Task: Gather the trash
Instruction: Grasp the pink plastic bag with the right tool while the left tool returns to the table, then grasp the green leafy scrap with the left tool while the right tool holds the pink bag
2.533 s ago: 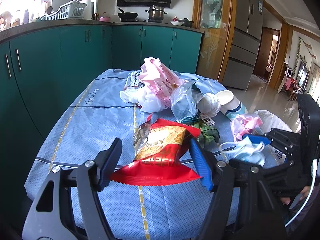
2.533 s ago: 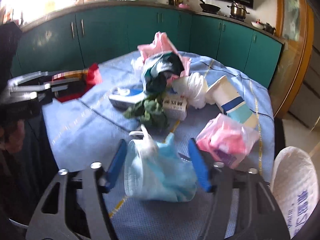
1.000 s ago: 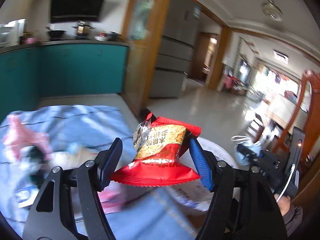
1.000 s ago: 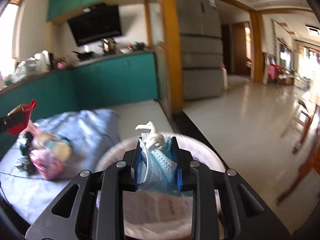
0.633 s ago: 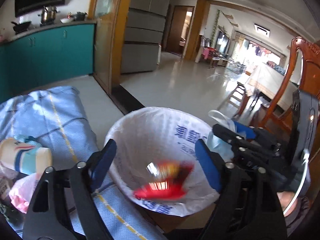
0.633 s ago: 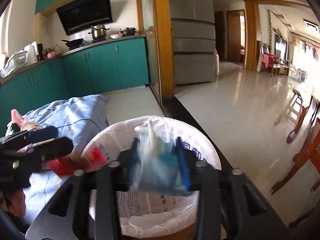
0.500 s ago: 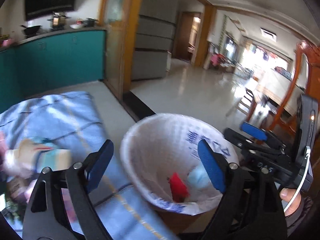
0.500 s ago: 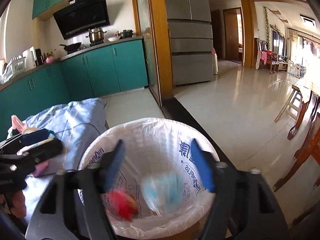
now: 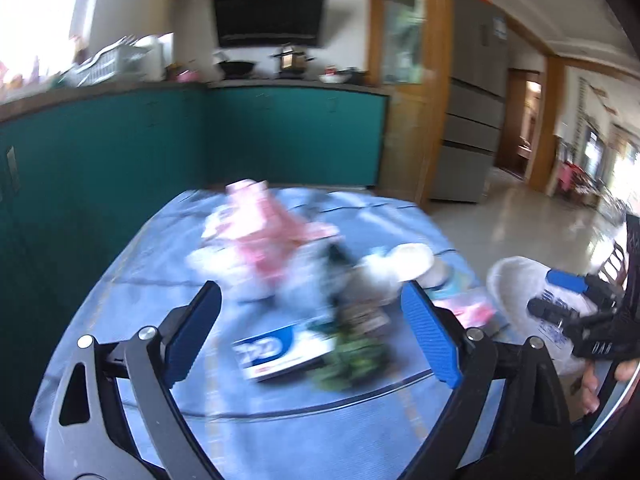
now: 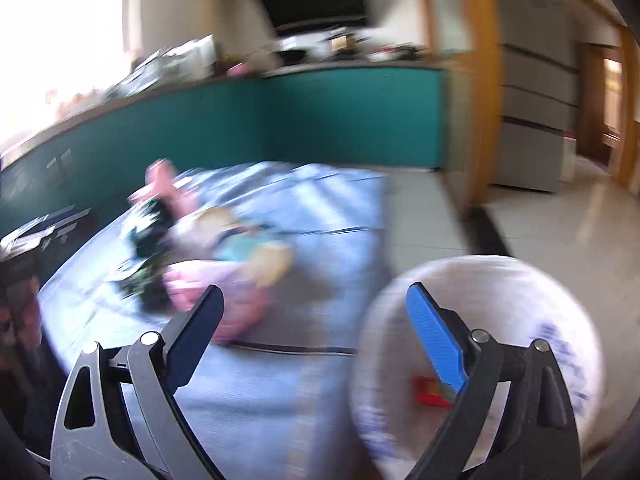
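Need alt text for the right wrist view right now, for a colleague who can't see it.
The right gripper is open and empty above a blue tablecloth. The white-lined bin sits lower right with a red wrapper inside. Blurred trash lies on the cloth beyond.

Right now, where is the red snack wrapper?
In the right wrist view, the red snack wrapper lies inside the white-lined bin at lower right, beside the blue-clothed table.

Pale blue tablecloth point(image 9: 132, 288) with thin dark and yellowish lines. Pink bag point(image 9: 268, 236) on it, blue-and-white packet point(image 9: 280, 350), green leaves point(image 9: 352, 360). White bin liner point(image 10: 500, 292) with blue print, red wrapper point(image 10: 430, 394) inside. Teal cabinets point(image 9: 280, 136) behind.
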`<state>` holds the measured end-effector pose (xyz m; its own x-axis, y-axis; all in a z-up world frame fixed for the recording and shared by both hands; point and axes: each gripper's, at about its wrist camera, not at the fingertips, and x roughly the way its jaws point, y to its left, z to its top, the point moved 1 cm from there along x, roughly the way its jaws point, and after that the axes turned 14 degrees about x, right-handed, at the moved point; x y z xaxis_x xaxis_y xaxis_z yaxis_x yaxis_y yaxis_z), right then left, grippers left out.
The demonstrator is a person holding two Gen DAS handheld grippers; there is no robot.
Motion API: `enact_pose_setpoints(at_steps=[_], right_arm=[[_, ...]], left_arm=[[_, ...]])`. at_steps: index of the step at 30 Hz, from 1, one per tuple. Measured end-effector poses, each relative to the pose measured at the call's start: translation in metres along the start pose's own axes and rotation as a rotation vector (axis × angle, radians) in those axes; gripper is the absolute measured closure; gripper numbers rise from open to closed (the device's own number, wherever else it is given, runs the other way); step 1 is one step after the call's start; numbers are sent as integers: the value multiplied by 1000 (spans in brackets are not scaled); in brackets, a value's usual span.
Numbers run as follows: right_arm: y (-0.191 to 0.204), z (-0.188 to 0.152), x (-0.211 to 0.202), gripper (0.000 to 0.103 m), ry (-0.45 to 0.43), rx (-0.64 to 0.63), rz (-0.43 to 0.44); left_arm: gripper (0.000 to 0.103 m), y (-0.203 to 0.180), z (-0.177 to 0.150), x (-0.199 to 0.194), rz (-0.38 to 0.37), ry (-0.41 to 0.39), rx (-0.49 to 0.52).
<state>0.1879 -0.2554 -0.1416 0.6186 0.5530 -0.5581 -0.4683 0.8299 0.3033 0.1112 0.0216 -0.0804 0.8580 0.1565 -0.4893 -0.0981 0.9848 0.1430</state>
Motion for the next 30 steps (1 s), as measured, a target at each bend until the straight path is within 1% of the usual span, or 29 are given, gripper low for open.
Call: enact_pose_setpoints(at_steps=[3,4,7,11,17,21,22,23,24,26,27,30], right_arm=[[26,2,21,12,42,-48,16],[32,2,24,12,47,-52,18],[45,5,38,7,65,-42,33],[57,3,55,6,93,-61,15],[71,-5,65,7,119,-115,12],[81,-10,65,8,116,-157,37],[83,-10,64,13,114,-165,45],[85,-11,63,21,115,-176,59],[87,-12,62,25,118,-182,69],[89,-13,61,39,124,-195,82],[90,-14,60,42,125,-200,87],[94,-16,55,43,121,-219,109]], left_arm=[[12,21,-8,-6,9,34,-52],[12,24,-7,-5,8,36,-55],[11,29,-9,-16,18,25,-37],[11,39,-14,-26,36,11,-25],[11,49,-20,-30,39,21,-46],[11,51,-22,-33,39,19,-52],[11,51,-22,-33,38,19,-52],[11,50,-22,-34,38,18,-52],[11,49,-22,-34,39,18,-51],[11,48,-22,-35,38,18,-49],[11,48,-22,-35,37,18,-50],[11,47,-22,-35,37,21,-53]])
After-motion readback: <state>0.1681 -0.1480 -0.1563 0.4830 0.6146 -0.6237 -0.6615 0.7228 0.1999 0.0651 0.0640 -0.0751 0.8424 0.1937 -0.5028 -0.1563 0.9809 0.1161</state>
